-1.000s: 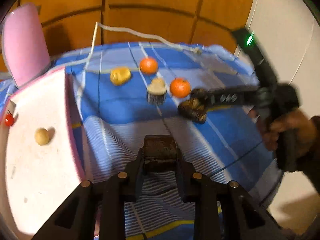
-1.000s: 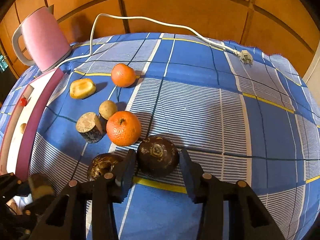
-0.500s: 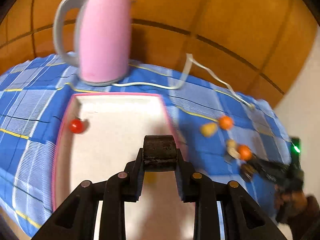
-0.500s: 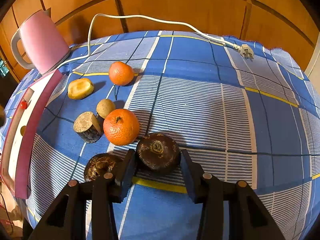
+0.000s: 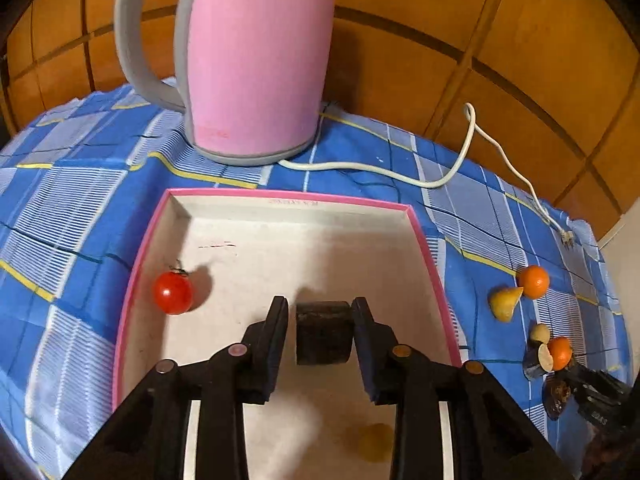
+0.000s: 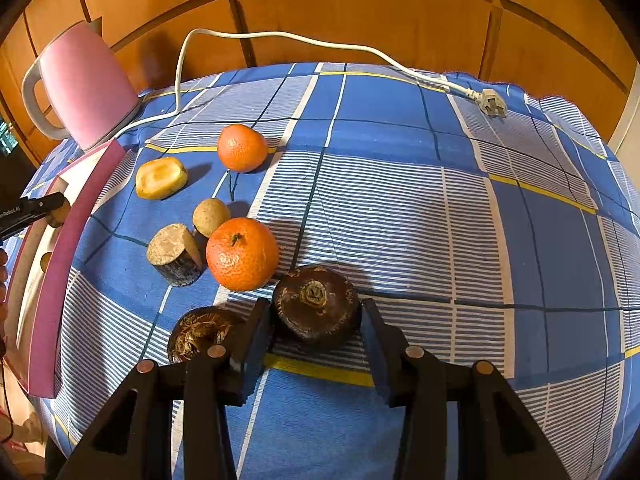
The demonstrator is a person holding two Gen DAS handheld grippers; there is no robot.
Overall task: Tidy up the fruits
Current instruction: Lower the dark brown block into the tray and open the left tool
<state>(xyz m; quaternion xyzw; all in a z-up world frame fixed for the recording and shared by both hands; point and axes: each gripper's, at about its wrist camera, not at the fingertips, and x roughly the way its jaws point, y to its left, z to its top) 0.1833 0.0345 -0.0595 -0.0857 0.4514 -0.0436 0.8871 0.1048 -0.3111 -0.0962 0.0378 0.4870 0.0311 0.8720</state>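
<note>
My left gripper (image 5: 320, 320) hangs over the pink-rimmed white tray (image 5: 288, 194); its jaws have parted and a dark brown cut piece (image 5: 324, 332) sits between them, touching only the right finger. A cherry tomato (image 5: 173, 293) and a small yellowish fruit (image 5: 374, 442) lie in the tray. My right gripper (image 6: 316, 320) has its fingers on both sides of a dark brown round fruit (image 6: 316, 304) on the cloth. Close by lie a large mandarin (image 6: 242, 254), a second dark fruit (image 6: 200, 334), a cut brown piece (image 6: 174, 254), a small tan fruit (image 6: 211, 217), a yellow piece (image 6: 161, 178) and a smaller mandarin (image 6: 242, 148).
A pink kettle (image 5: 256, 60) stands behind the tray, and its white cord (image 6: 280, 40) runs across the blue checked tablecloth (image 6: 440, 200) to a plug (image 6: 490, 102). Wooden panelling rises behind the table. The tray also shows at the left of the right wrist view (image 6: 56, 272).
My left gripper swung from the fruit pile to above the tray and its jaws opened around the dark piece. My right gripper stayed around the dark round fruit.
</note>
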